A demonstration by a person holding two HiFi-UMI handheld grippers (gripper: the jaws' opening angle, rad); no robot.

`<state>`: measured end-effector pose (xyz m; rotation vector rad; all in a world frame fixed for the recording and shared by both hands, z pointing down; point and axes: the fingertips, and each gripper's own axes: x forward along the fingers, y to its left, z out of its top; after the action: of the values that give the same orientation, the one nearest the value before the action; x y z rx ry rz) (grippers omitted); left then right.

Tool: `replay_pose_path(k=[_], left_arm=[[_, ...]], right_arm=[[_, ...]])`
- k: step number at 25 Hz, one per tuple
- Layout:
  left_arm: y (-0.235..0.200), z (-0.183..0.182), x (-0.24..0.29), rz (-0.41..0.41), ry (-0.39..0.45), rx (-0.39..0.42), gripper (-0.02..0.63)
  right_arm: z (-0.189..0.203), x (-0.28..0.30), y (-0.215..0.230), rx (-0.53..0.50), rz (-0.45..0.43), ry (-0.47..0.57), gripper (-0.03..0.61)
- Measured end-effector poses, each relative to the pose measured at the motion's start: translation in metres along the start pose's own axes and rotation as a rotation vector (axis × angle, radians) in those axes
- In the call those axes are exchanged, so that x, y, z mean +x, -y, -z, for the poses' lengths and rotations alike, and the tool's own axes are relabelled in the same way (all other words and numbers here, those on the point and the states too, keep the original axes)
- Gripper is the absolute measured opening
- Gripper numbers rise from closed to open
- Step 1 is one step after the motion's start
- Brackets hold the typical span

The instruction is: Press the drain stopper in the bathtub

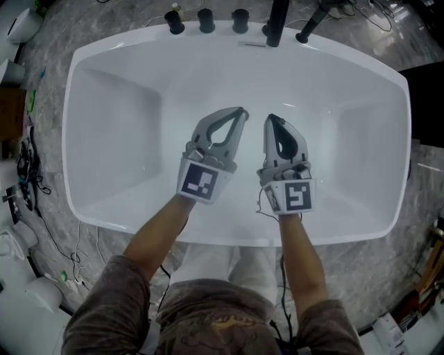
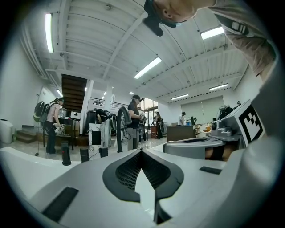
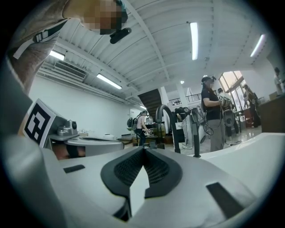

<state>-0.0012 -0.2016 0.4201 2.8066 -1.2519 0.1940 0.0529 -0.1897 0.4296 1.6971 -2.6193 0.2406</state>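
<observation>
Forearms point(image 1: 161, 232) outstretched, I hold grey left gripper point(image 1: 241, 112) and grey right gripper point(image 1: 270, 119) side by side over the glossy white bathtub point(image 1: 69, 125), tips pinched together, empty.

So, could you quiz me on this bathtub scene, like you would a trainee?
1. True or false: the left gripper holds a sponge.
2. Where are the black knobs? A) along the bathtub's far edge B) on its floor C) in a drawer
3. Fill in: the right gripper's jaws are ____.
Key: 1 false; 2 A; 3 shut, nothing between them.
</observation>
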Motion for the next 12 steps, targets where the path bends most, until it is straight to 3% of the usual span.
replay_pose_path(k=[12], left_arm=[[-0.002, 0.028, 0.007, -0.016, -0.016, -0.007, -0.002]], right_arm=[[0.021, 0.003, 0.007, 0.006, -0.003, 0.013, 0.000]])
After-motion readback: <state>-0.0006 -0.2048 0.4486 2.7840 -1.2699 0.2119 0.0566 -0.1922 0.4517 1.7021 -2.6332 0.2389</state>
